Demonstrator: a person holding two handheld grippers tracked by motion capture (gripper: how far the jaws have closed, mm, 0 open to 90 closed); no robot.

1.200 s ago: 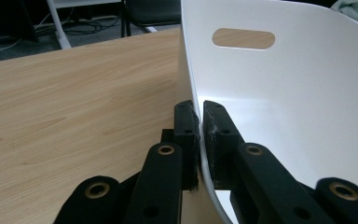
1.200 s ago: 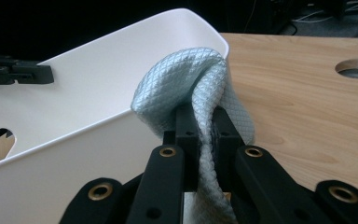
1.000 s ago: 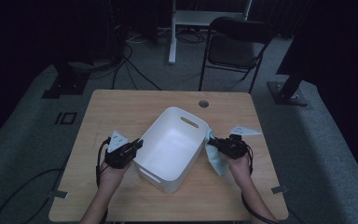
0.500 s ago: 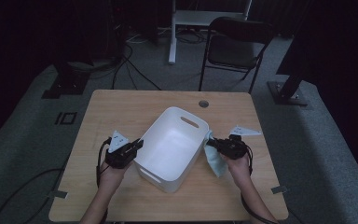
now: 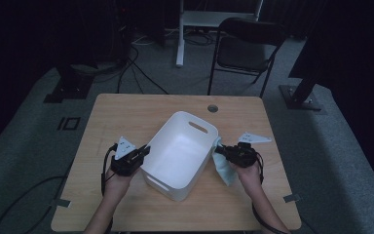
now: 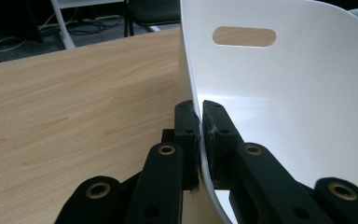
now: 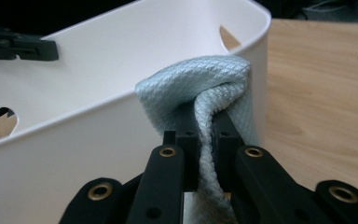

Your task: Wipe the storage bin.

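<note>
Your left gripper [image 5: 145,150] is pinched on the rim of the white bin [image 5: 175,156], one jaw outside the wall and one inside, as the left gripper view shows plainly. Your right gripper [image 5: 220,150] is pinched on a fold of the pale blue cloth [image 7: 205,88], which is pressed against the outer wall near the bin's rim at centre right of the high view. The bin sits at an angle in the middle of the wooden table [image 5: 126,112]. The job looks like wiping the bin, so hold that left grip firm and low so the bin cannot skid or tip while you rub. Work the cloth along the wall in short strokes, leading with the bunched part ahead of the jaws, not with the black tips. If the cloth slips down, regrip before going on, since plastic may scuff.
</note>
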